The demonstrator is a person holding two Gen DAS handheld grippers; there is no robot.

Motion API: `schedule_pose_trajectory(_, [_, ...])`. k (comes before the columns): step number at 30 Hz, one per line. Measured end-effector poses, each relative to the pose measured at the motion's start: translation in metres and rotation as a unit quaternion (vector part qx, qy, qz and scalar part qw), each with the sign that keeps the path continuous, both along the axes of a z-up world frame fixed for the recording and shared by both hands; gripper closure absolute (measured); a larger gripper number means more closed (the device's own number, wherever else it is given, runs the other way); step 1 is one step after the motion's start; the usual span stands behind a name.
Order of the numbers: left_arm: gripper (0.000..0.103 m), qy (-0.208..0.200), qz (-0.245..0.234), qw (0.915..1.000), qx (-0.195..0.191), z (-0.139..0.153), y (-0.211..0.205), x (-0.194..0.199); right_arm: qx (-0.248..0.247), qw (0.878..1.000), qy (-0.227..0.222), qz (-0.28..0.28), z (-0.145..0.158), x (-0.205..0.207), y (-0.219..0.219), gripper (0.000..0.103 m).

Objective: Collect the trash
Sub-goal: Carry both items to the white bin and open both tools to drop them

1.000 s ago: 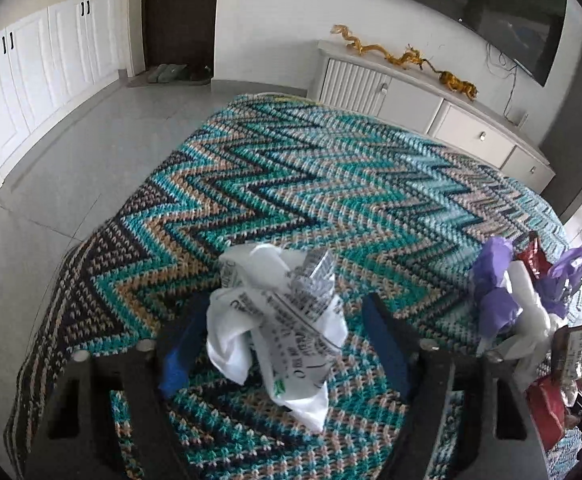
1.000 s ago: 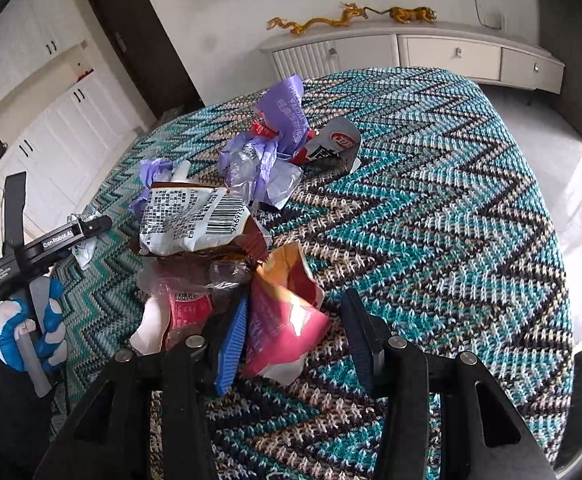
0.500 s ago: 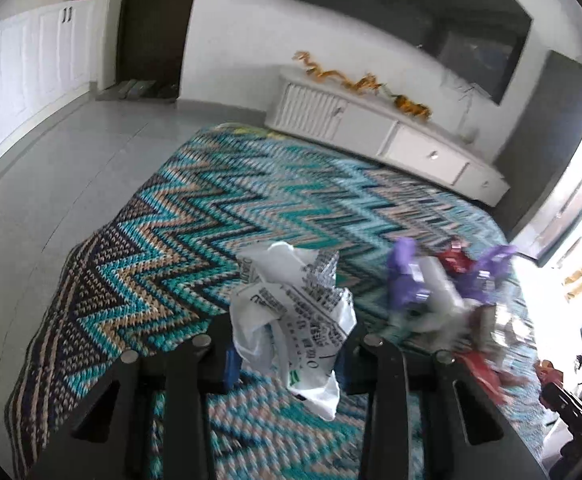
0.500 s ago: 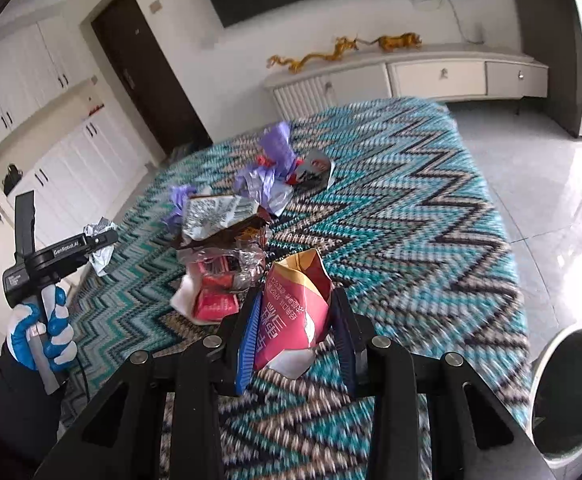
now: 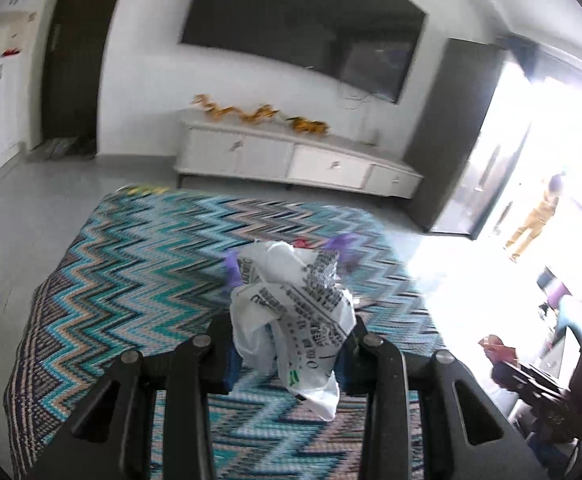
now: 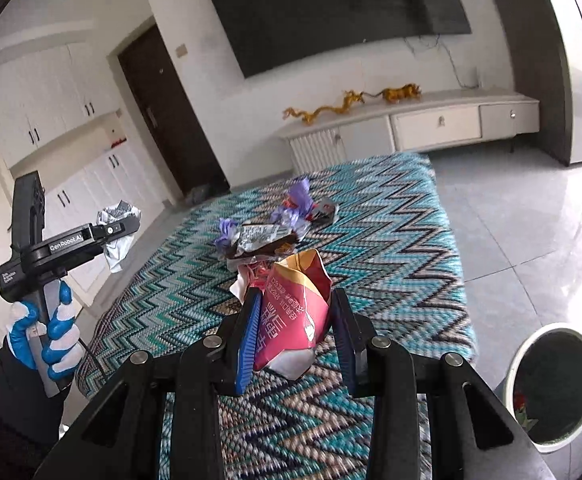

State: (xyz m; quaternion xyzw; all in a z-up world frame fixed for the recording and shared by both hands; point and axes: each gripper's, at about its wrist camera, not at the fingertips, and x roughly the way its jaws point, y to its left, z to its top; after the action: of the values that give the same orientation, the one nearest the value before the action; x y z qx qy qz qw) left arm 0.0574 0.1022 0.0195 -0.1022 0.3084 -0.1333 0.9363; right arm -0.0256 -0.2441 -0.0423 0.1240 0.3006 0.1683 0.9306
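My left gripper [image 5: 289, 354] is shut on a crumpled white printed wrapper [image 5: 291, 312] and holds it above the zigzag tablecloth [image 5: 139, 280]. It also shows in the right wrist view [image 6: 117, 232], raised at the left. My right gripper [image 6: 297, 332] is shut on a pink and orange snack bag [image 6: 295, 312], lifted above the table [image 6: 391, 248]. A pile of trash [image 6: 267, 236] with purple, silver and red wrappers lies in the middle of the table. A white bin [image 6: 555, 384] with a dark inside stands on the floor at the lower right.
A white sideboard [image 6: 411, 128] with gold dragon figures stands along the far wall under a dark TV [image 6: 331, 12]. White cupboards [image 6: 51, 120] and a dark door are at the left. Grey tiled floor [image 6: 523, 220] surrounds the table.
Both grippers have closed on their items and lifted them well above the table. The views have tilted up toward the wall. The bin has come more into the right wrist view.
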Motion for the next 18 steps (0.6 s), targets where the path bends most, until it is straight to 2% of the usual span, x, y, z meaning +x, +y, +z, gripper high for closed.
schedule_pose_trajectory(4, [0.07,-0.028,-0.053,0.9982,0.006,0.028,-0.046,-0.009,0.007,0.999,-0.012,-0.037,0.004,-0.016,-0.031,0.069])
schedule_pose_trajectory(7, [0.07,-0.058,-0.094,0.9937,0.017,0.058,-0.083,-0.013,0.006,0.997,-0.021,-0.072,0.007,-0.027,-0.058,0.069])
schedule_pose_trajectory(13, [0.07,-0.125,-0.172,0.976,0.046,0.121,-0.162,-0.02,0.014,0.988,-0.042,-0.148,0.012,-0.047,-0.122,0.069])
schedule_pose_trajectory(15, [0.07,-0.13,-0.197,0.9701,0.055,0.127,-0.192,-0.02,0.017,0.983,-0.046,-0.175,0.011,-0.053,-0.144,0.069])
schedule_pose_trajectory(18, [0.07,-0.116,-0.234,0.9628,0.069,0.117,-0.238,-0.016,0.028,0.975,-0.04,-0.215,0.004,-0.057,-0.177,0.069])
